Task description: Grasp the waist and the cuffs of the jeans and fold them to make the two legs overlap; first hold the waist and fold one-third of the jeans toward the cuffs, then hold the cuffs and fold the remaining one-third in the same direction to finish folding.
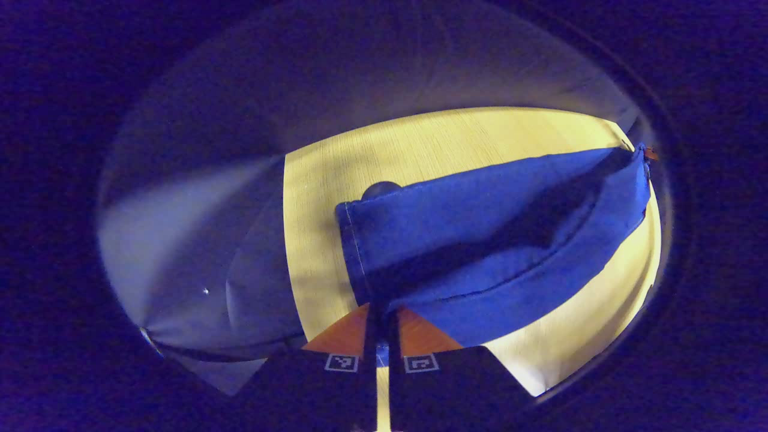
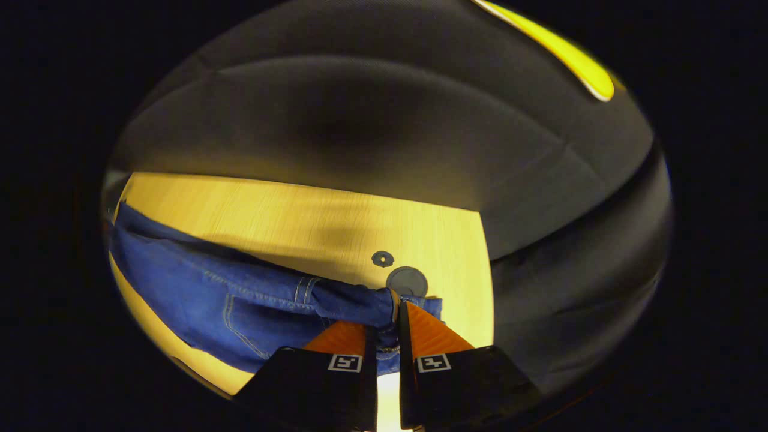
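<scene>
Blue jeans (image 1: 492,240) lie stretched across the light wooden table (image 1: 420,144). In the left gripper view the hemmed cuff end is nearest, and my left gripper (image 1: 381,318) is shut on the cuffs, denim pinched between its fingers. From there the legs run away to the upper right. In the right gripper view the waist end of the jeans (image 2: 252,294) shows belt loops and a back pocket. My right gripper (image 2: 384,333) is shut on the waistband, which bunches between its fingers. The cloth sags between the two ends.
A round dark cap (image 2: 406,281) and a smaller round fitting (image 2: 382,258) sit in the table (image 2: 300,216) just beyond the waistband. The table's edge (image 2: 489,240) is close on the right of that view, with dark cloth wall behind.
</scene>
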`<state>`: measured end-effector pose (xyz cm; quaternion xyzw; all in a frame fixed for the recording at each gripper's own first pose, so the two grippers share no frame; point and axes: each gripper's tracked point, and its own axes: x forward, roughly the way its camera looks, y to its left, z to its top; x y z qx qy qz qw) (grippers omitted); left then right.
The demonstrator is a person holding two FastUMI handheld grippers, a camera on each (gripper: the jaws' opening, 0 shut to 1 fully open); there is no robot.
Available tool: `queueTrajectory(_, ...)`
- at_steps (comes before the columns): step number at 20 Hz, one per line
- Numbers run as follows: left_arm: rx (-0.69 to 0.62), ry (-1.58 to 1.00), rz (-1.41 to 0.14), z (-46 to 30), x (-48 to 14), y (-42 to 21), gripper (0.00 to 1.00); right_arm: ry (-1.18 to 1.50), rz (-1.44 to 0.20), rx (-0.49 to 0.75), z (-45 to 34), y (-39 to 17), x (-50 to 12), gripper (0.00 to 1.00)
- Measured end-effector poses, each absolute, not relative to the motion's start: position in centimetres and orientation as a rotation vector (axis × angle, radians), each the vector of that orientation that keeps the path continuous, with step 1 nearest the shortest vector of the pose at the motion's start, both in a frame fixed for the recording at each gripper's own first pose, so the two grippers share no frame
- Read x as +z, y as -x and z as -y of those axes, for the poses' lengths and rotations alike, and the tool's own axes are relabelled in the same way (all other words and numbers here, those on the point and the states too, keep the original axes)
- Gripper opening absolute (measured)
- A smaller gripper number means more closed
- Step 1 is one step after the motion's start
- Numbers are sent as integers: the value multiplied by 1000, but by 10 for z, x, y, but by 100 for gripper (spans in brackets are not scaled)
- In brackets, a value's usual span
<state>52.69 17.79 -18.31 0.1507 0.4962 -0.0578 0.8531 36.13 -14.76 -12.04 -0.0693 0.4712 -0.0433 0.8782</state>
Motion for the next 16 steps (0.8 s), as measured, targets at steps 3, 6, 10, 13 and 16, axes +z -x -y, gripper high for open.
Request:
queueTrajectory(3, -183, -158, -942, -137, -187, -529, 67, 144, -932, -80, 124, -358, -88, 60)
queueTrajectory(6, -112, -104, -721, -129, -157, -540, 100, 30, -832, -87, 112, -329, -79, 88)
queueTrajectory(10, -31, -47, -384, -130, -104, -519, 96, -218, -683, -210, 127, -299, -68, 98)
queueTrajectory(13, -22, 0, -237, -129, -100, -508, 97, -385, -616, -348, 151, -286, -75, 98)
queueTrajectory(16, -48, 61, -179, -129, -121, -514, 96, -482, -596, -432, 166, -285, -94, 98)
